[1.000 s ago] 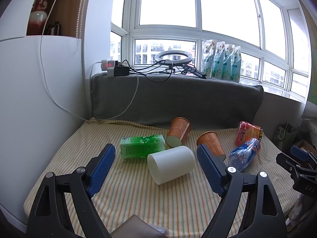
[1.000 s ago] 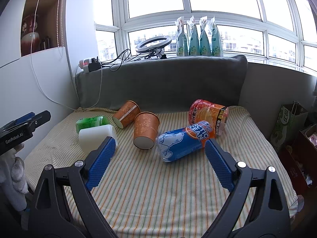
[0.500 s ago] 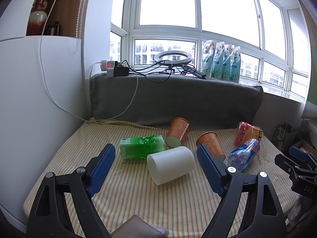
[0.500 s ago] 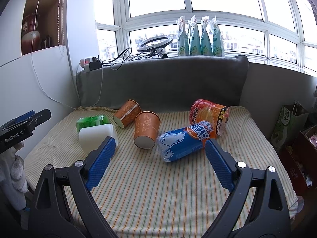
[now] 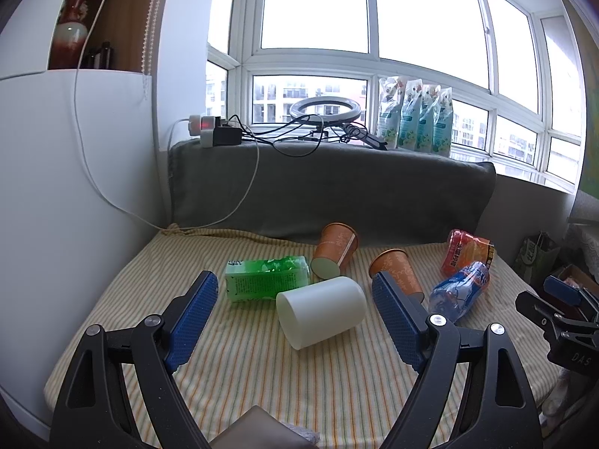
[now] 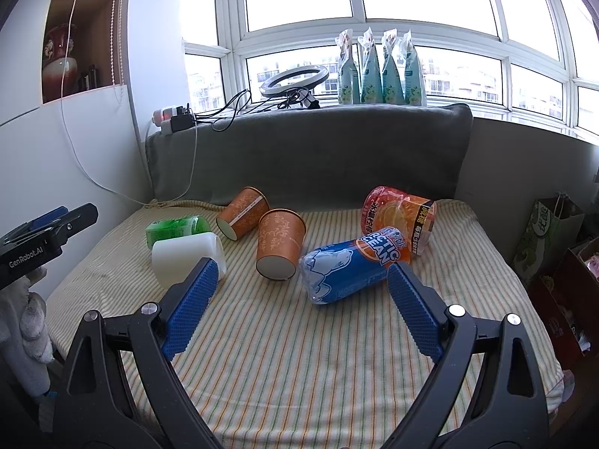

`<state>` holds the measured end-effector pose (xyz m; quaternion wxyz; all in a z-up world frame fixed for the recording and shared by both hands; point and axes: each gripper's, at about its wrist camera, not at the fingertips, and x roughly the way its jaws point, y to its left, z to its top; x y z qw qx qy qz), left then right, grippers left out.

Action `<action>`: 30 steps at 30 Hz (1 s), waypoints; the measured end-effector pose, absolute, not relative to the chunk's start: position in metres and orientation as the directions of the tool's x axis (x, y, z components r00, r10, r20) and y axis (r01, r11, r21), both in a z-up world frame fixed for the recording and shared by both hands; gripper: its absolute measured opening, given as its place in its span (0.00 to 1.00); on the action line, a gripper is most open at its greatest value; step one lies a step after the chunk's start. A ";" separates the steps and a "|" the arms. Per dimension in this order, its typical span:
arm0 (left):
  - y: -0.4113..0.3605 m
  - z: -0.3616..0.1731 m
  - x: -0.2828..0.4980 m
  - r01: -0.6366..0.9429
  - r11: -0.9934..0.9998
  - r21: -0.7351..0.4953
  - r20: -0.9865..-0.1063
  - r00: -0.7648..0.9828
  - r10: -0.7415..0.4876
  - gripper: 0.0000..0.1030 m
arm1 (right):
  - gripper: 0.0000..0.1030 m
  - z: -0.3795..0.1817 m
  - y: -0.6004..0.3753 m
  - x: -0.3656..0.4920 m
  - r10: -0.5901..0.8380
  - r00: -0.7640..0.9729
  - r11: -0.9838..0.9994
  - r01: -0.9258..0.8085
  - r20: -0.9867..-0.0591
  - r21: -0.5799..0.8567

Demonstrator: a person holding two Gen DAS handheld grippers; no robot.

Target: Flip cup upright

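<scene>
A white cup (image 5: 322, 309) lies on its side on the striped cloth, straight ahead of my open left gripper (image 5: 294, 312); it also shows in the right wrist view (image 6: 187, 256). Two orange paper cups lie on their sides: one near the grey cushion (image 5: 335, 250) (image 6: 242, 217), one nearer the middle (image 5: 395, 270) (image 6: 279, 247). My right gripper (image 6: 299, 301) is open and empty, held above the cloth short of the nearer orange cup and the blue bottle.
A green carton (image 5: 266, 277) lies left of the white cup. A blue bottle (image 6: 350, 269) and an orange-red jar (image 6: 398, 217) lie to the right. A grey cushion (image 6: 307, 153) backs the bed. A white wall (image 5: 75, 205) stands left; bags (image 6: 550, 232) stand right.
Both views have shifted very slightly; the objects on the cloth have not moved, and both grippers stay open.
</scene>
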<state>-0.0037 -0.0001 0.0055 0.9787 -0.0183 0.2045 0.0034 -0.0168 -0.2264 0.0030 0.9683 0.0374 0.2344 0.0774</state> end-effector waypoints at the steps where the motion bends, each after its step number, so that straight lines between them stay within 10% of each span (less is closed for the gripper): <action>1: 0.000 0.005 -0.004 -0.014 0.999 -0.035 -0.400 0.917 -0.001 0.82 | 0.91 0.003 -0.226 -0.017 0.167 0.878 0.985 -0.132 -0.448 0.108; 30: 0.015 -0.004 -0.004 -0.030 0.999 -0.037 -0.428 0.904 0.012 0.82 | 0.91 -0.002 -0.217 -0.007 0.190 0.863 0.982 -0.162 -0.468 0.099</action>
